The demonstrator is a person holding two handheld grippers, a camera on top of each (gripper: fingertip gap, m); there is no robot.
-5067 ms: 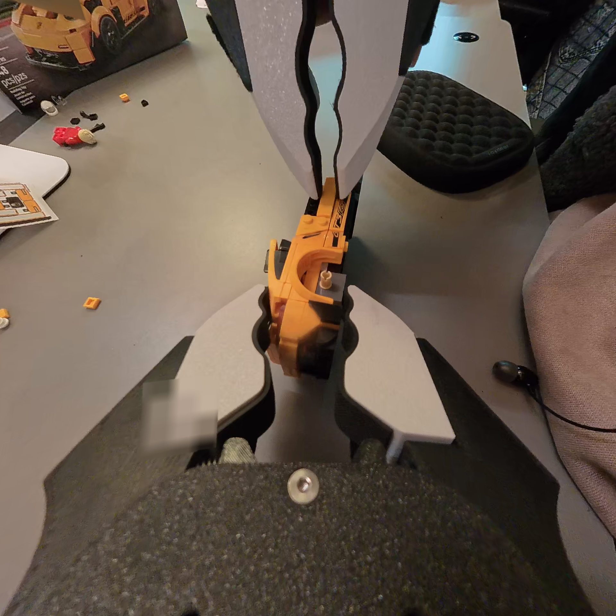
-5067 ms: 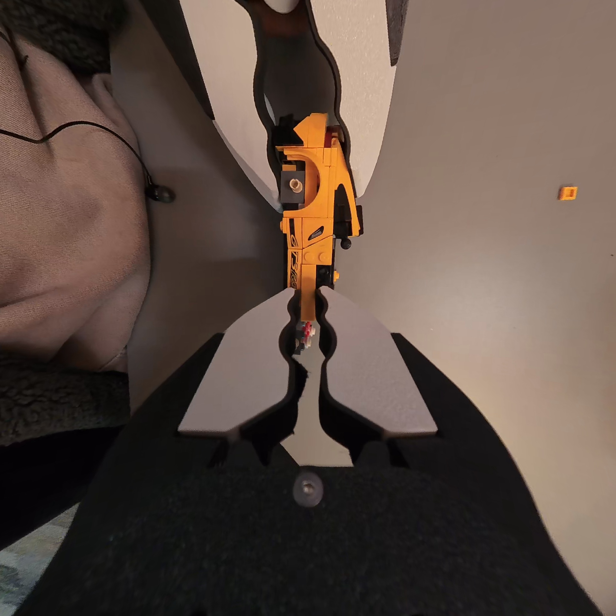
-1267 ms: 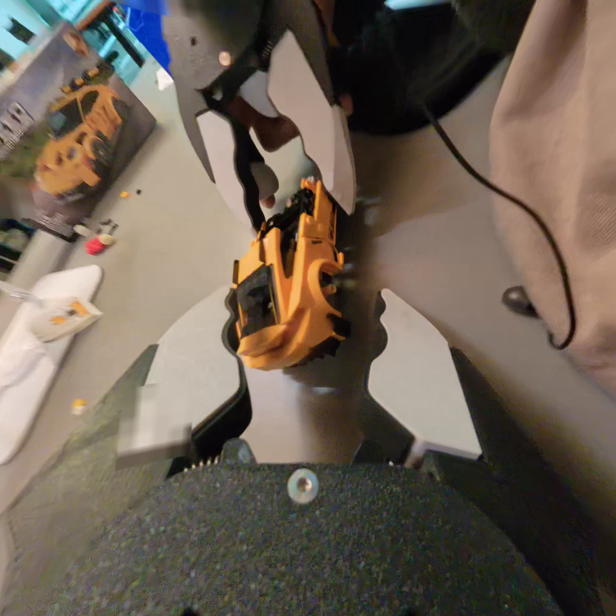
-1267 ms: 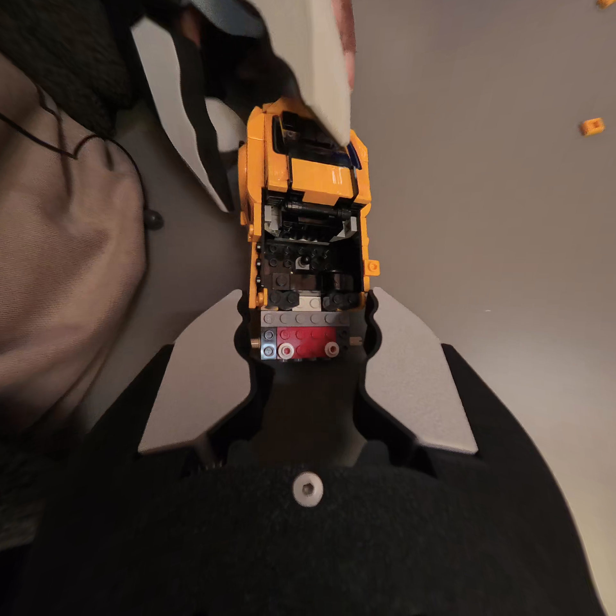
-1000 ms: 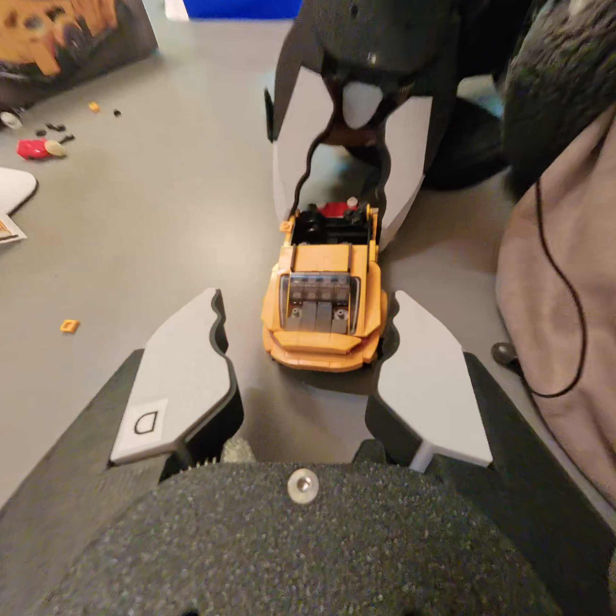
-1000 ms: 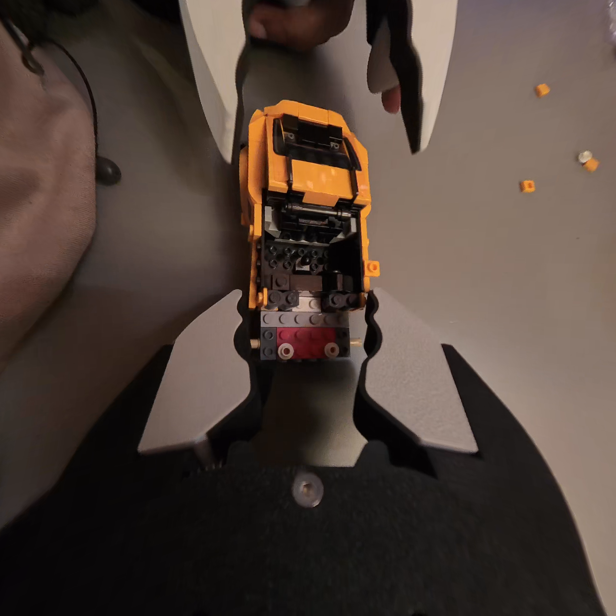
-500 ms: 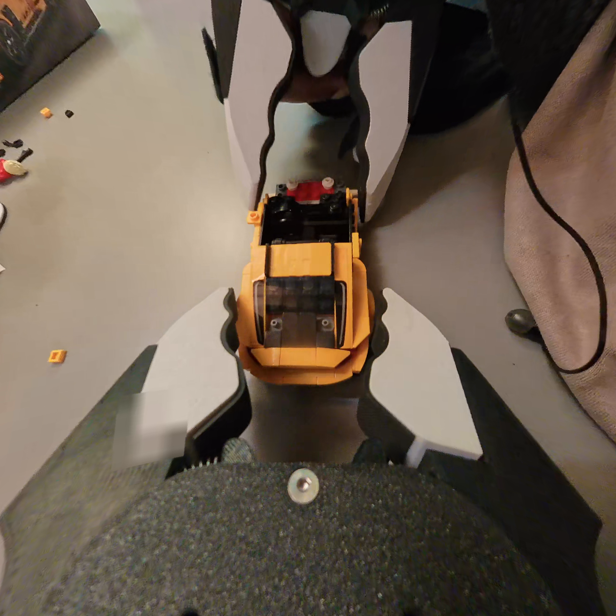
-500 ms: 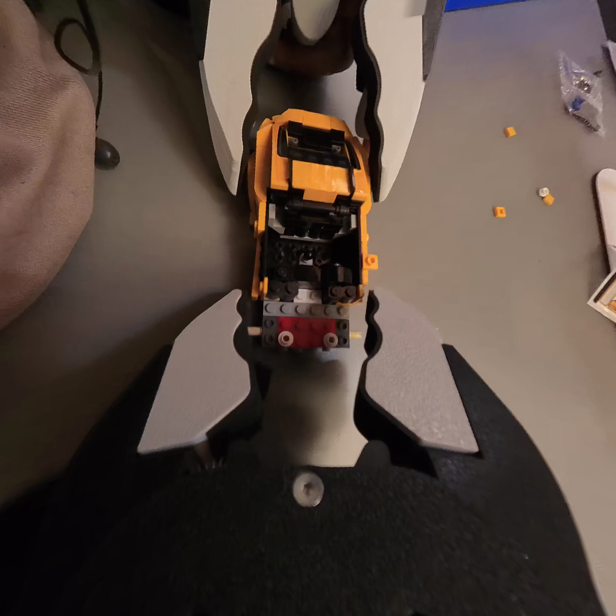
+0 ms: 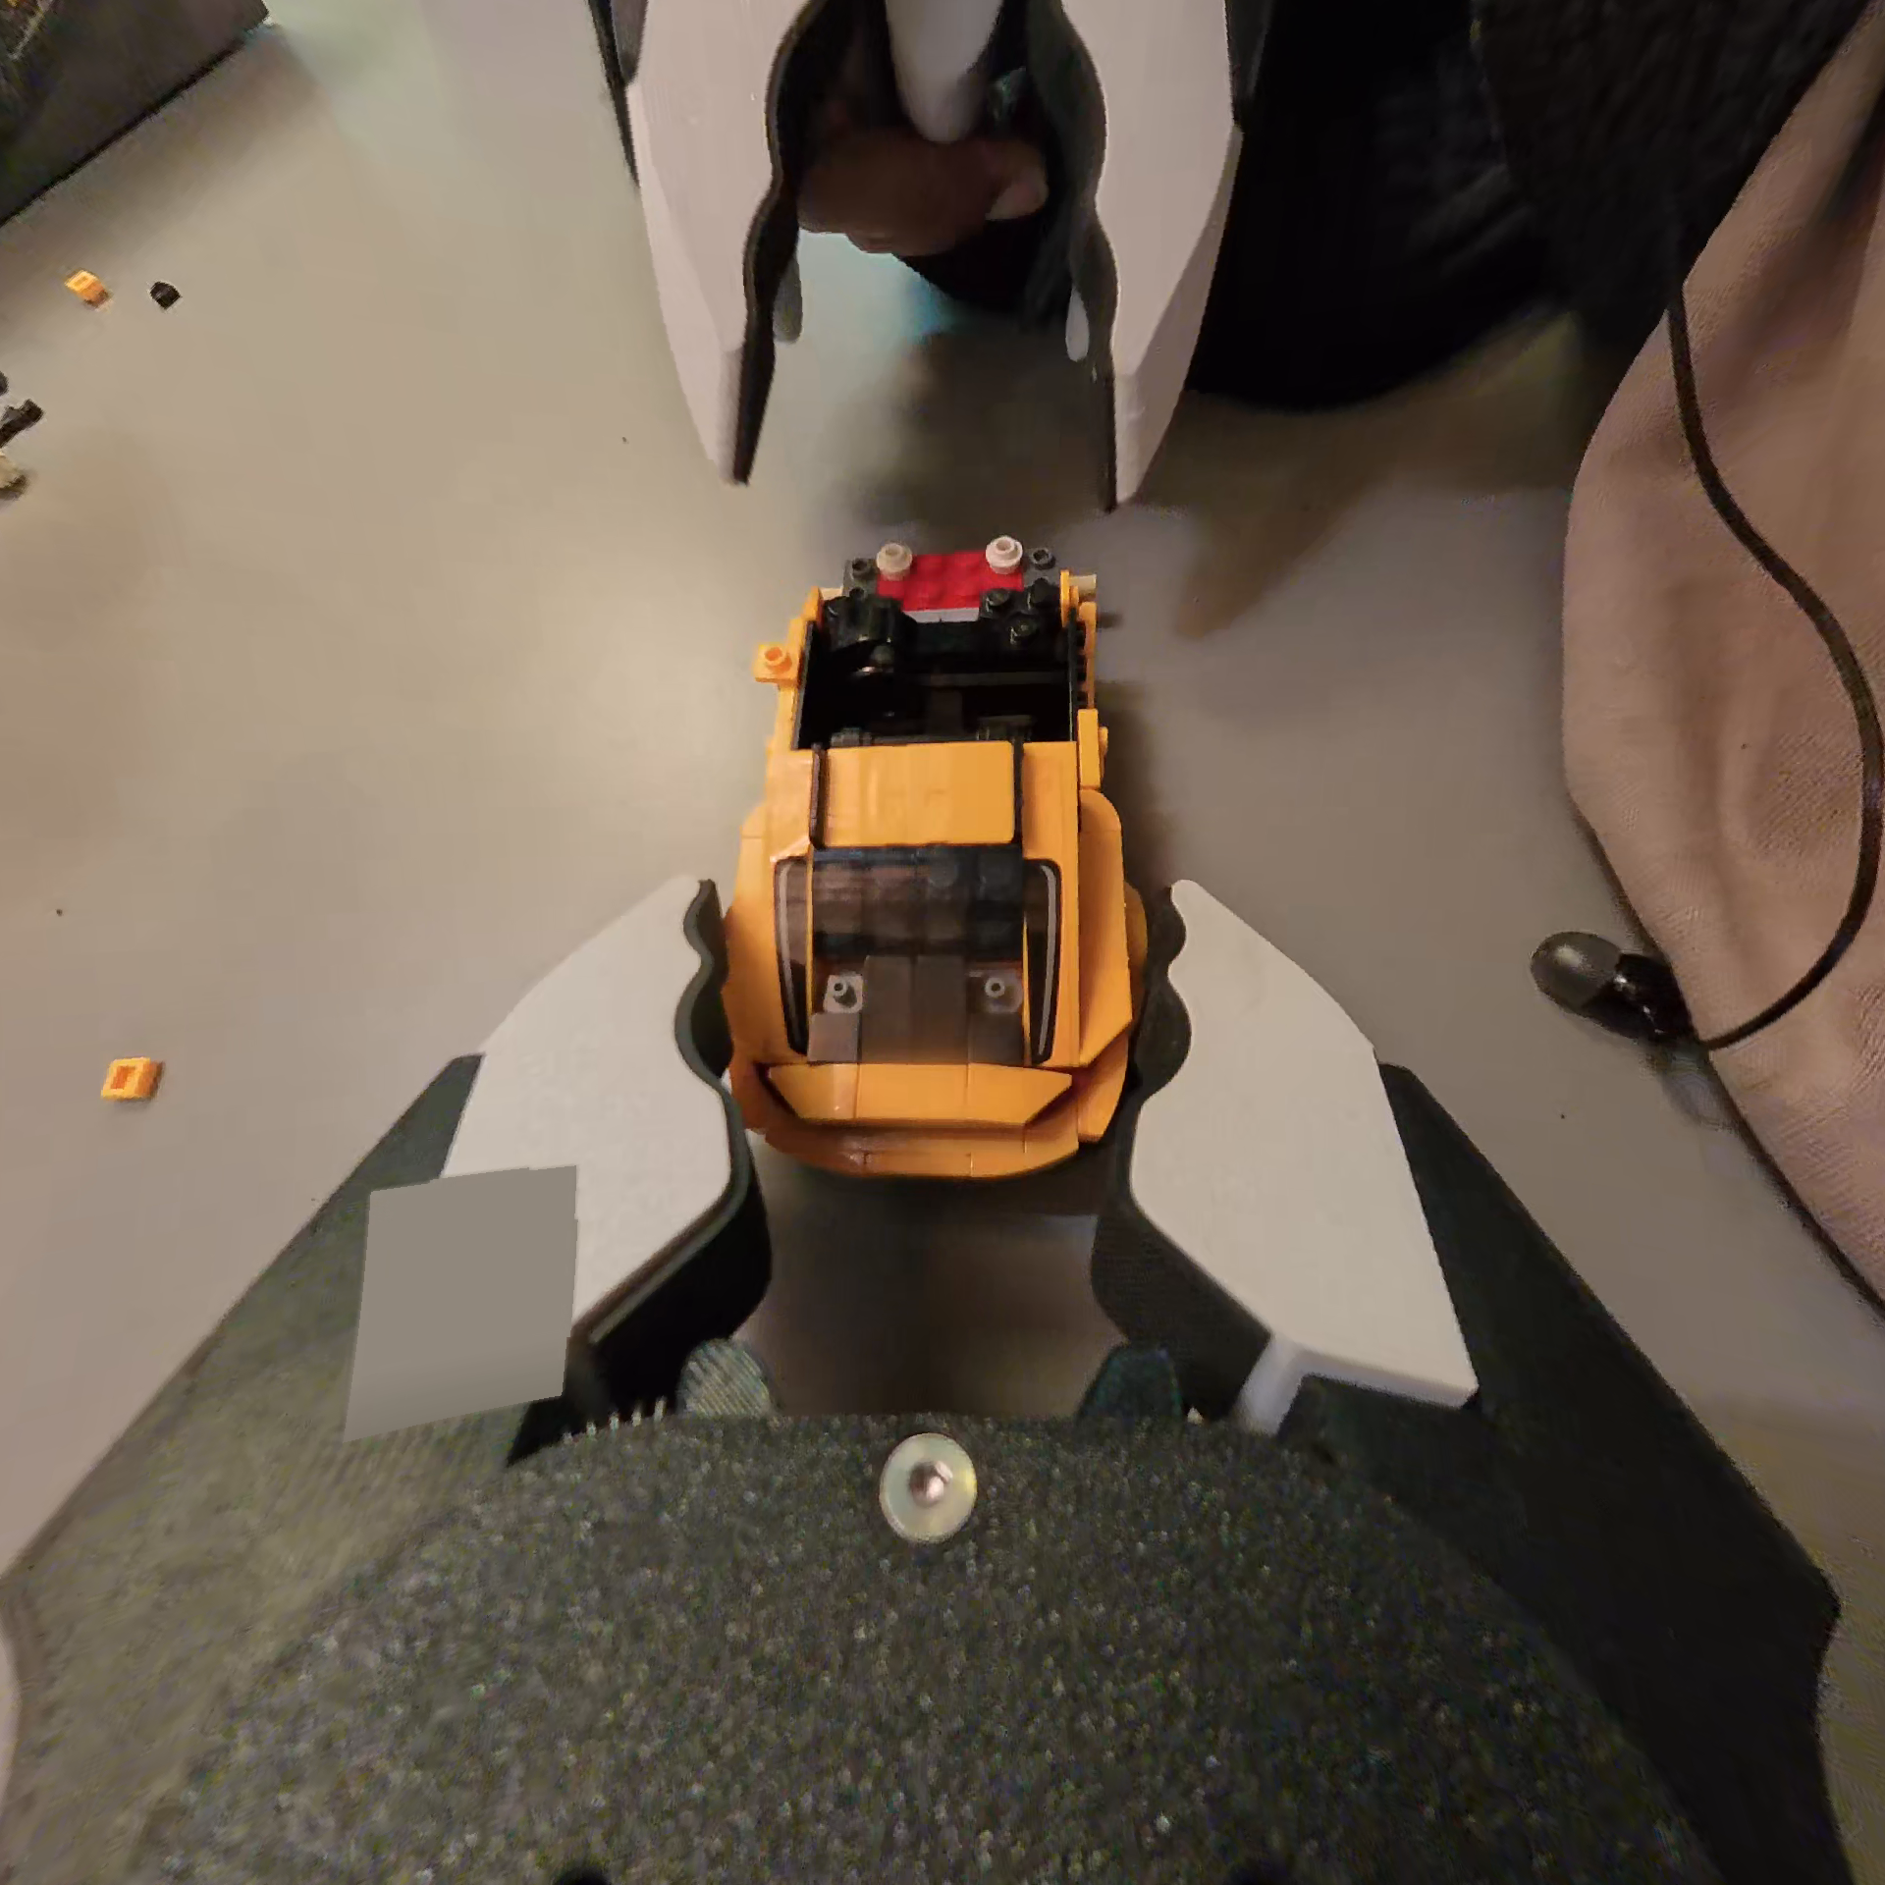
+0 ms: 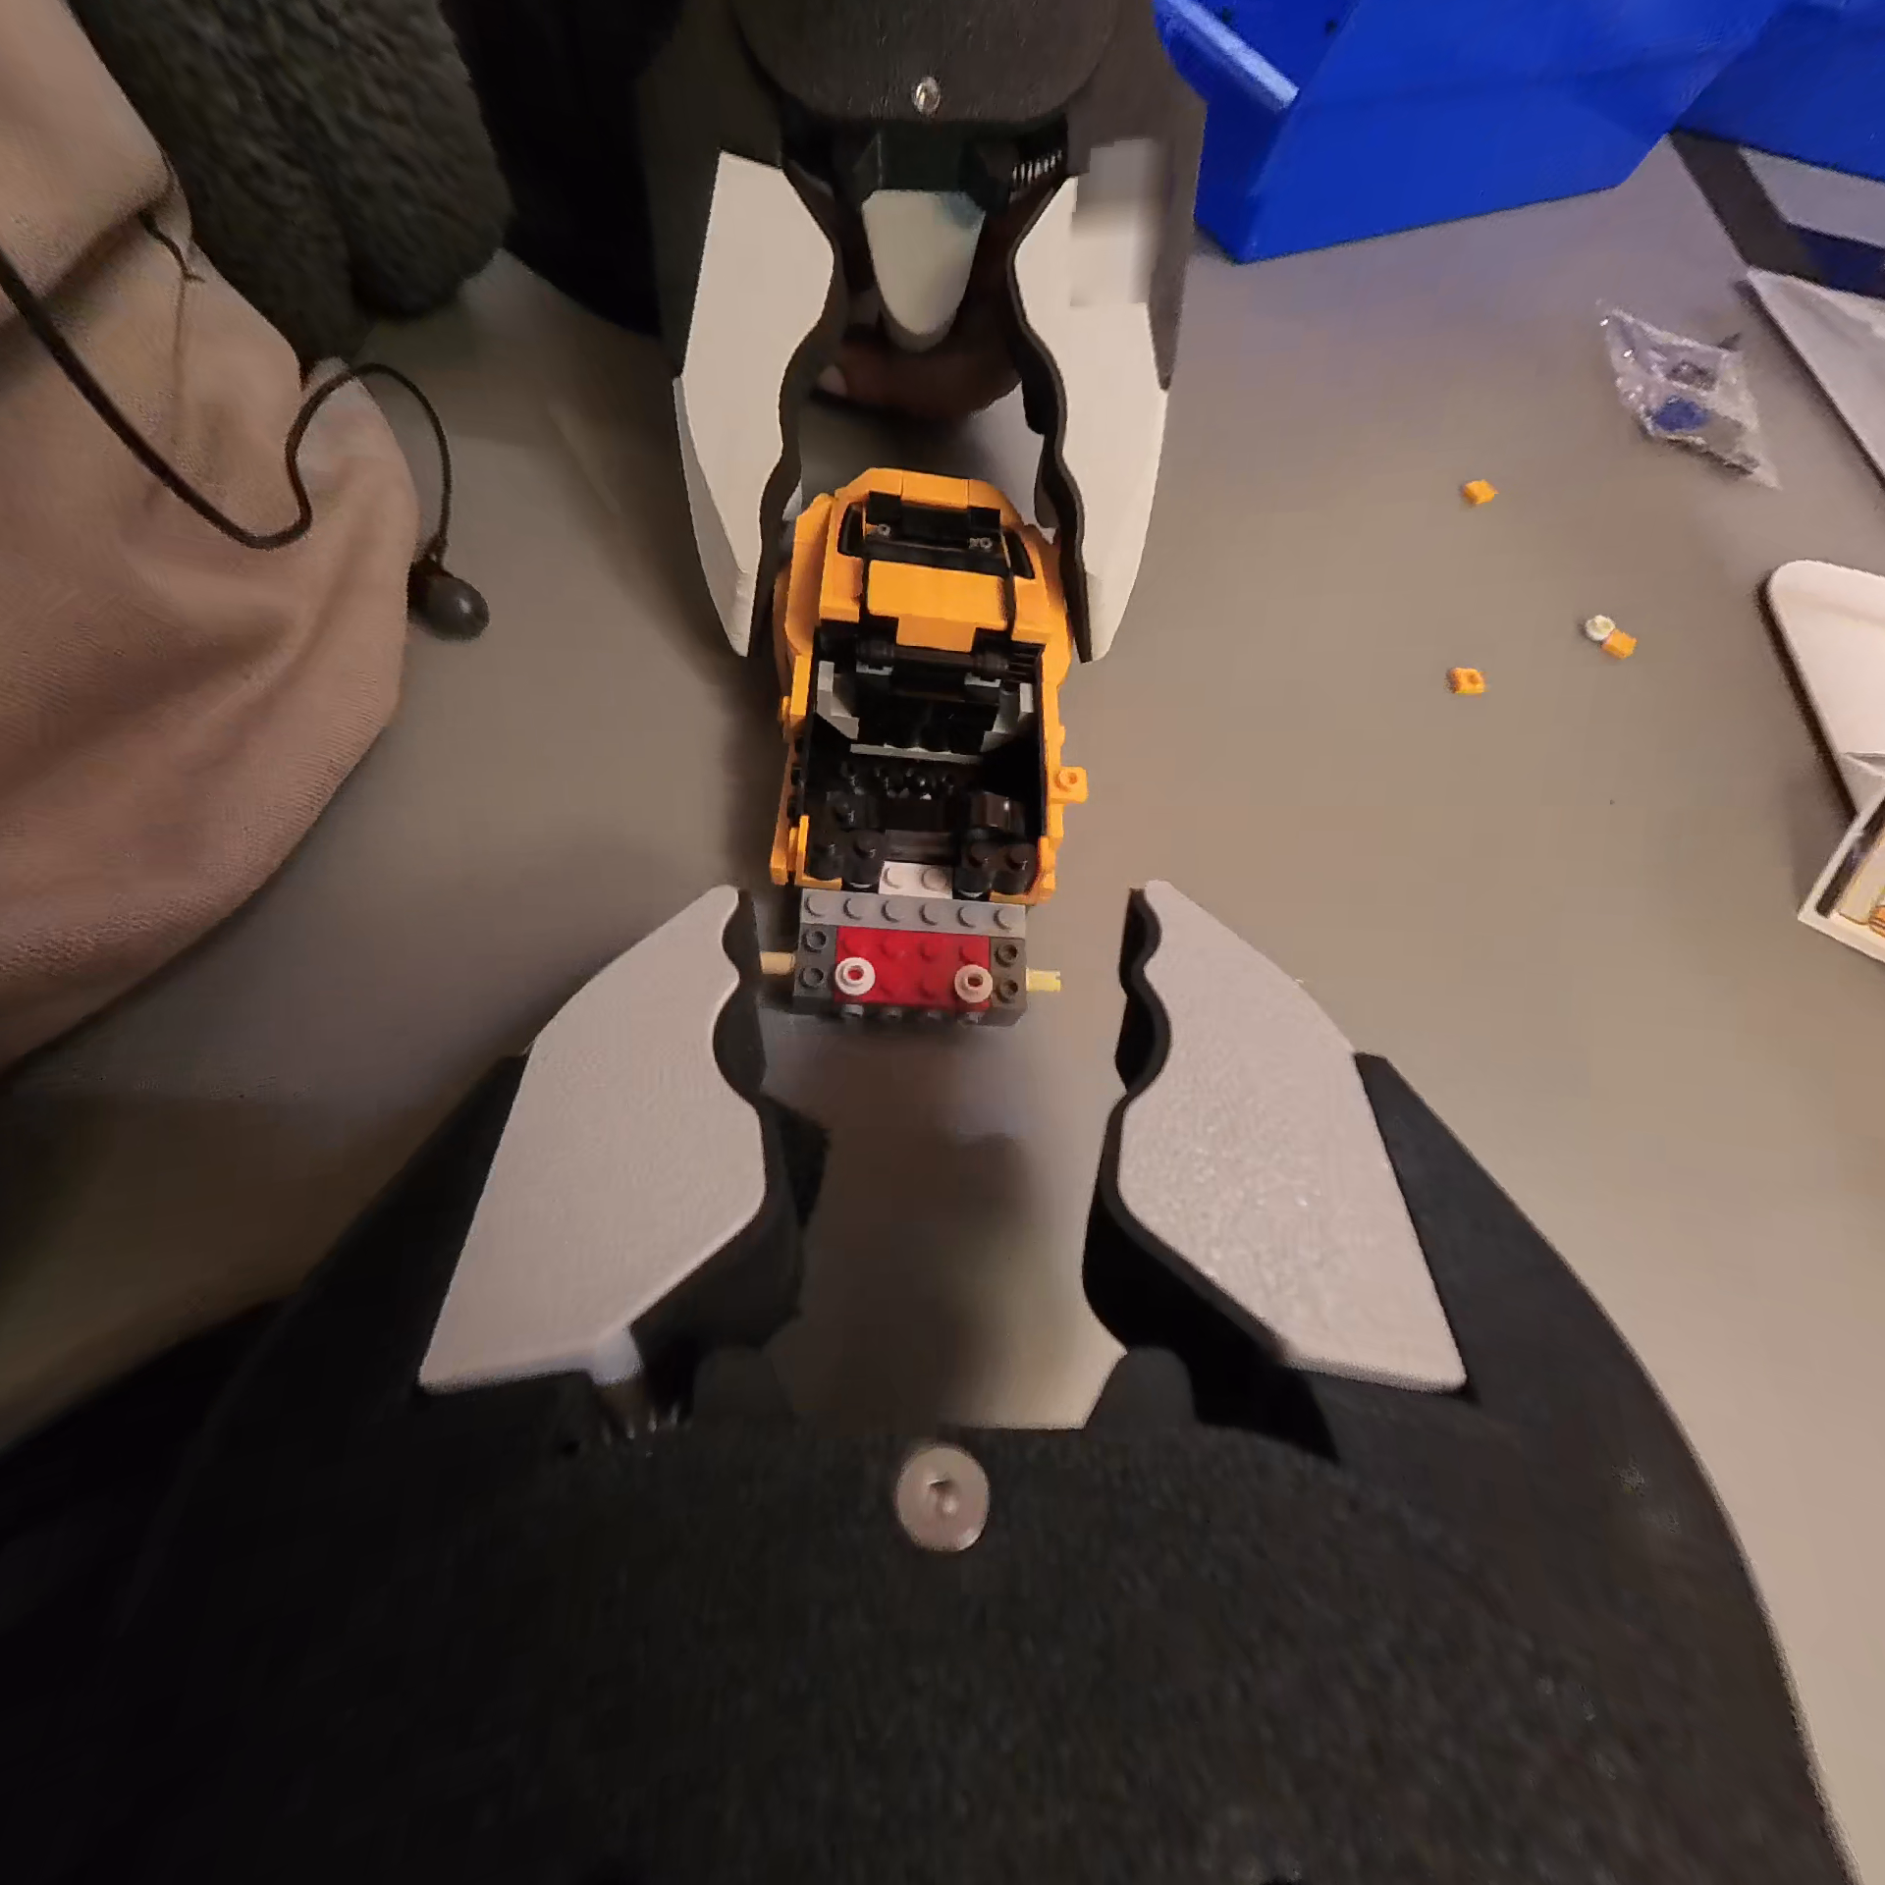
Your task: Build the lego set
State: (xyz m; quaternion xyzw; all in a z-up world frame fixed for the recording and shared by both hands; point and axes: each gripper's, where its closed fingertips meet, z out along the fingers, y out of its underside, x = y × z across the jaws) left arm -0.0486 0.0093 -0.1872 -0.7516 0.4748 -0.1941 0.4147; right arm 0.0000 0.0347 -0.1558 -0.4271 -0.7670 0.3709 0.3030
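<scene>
Orange brick-built car (image 9: 923, 918) sits on the grey table (image 9: 357, 663), its front clamped between the left gripper (image 9: 933, 1005) pads. The right gripper (image 10: 933, 979) stands wide at the unfinished rear, pads apart from it.

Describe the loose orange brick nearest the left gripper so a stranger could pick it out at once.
Start at the orange brick-built car on the grey table, between the left gripper's fingers. Look left across bare table: a small square orange piece lies alone there, unlike the farther orange piece beside a black bit.
</scene>
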